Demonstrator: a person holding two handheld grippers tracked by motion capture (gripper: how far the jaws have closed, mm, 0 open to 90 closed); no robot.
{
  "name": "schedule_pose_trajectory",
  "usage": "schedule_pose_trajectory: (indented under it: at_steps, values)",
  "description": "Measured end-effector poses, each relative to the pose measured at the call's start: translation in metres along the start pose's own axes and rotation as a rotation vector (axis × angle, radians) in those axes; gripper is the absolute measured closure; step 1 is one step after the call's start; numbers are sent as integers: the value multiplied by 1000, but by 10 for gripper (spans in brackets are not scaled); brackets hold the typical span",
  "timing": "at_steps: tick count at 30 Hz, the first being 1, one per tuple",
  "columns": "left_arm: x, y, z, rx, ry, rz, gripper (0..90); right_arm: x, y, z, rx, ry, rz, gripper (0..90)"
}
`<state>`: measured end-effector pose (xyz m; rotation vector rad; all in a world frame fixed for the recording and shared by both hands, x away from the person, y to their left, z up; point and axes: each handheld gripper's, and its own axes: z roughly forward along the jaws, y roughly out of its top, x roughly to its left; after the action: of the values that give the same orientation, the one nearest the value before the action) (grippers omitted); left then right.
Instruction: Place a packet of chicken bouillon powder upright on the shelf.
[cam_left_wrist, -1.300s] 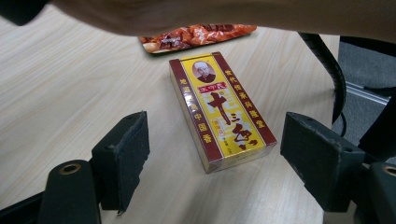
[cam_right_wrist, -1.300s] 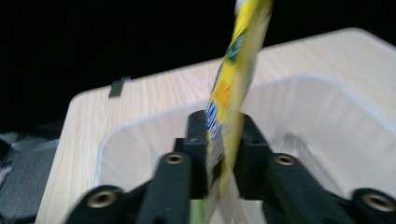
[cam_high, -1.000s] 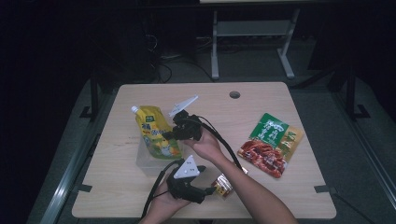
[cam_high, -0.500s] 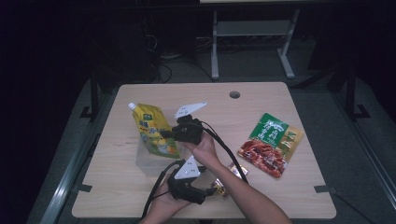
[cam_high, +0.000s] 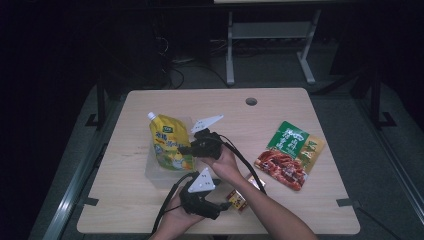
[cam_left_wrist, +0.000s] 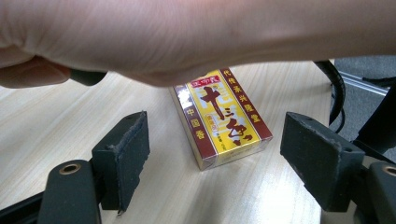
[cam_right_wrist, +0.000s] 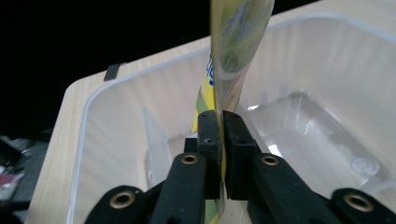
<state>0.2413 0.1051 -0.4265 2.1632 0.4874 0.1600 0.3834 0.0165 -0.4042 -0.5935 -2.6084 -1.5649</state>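
Right hand-held gripper (cam_right_wrist: 219, 154): jaws pressed together on the lower edge of the yellow pouch (cam_high: 170, 142); they have just been opening a little, the pouch is still between them.
Yellow pouch: over the clear tray (cam_high: 150, 172), at 9 o'clock of the bench (cam_high: 300, 210).
Left hand-held gripper (cam_left_wrist: 215, 158): jaws wide apart, holding nothing.
Small box (cam_left_wrist: 219, 116): flat on the bench, at 12 o'clock of the left jaws, under the person's forearm (cam_left_wrist: 196, 32).

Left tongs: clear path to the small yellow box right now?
Probably yes. The left tongs stand open with the yellow box lying flat on the table just ahead between the jaws; the right forearm crosses above it, not in between.
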Motion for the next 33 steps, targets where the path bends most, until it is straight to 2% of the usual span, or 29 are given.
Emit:
schedule_pose_trajectory:
  at_steps: [4,6,10,16,20,23,29,33]
  values:
    - [-1,-1,2,-1,1,-2,231,-2,-1,1,48,7,9,763]
    - [0,-1,2,3,5,9,231,-4,-1,-4,49,-2,11,722]
    - [-2,-1,3,5,7,-2,230,-5,1,-13,48,-9,25,641]
    - [-2,-1,5,9,12,-4,224,-6,0,-36,38,11,48,534]
    - [-3,-1,7,11,10,-13,217,-5,-2,-54,31,6,49,469]
    - [-3,0,9,20,18,-1,216,-3,-4,-69,21,0,50,456]
    - [-5,1,16,31,16,-2,210,-2,-10,-88,14,-17,61,439]
    - [-9,3,22,46,22,-4,205,0,-15,-101,19,-51,55,419]
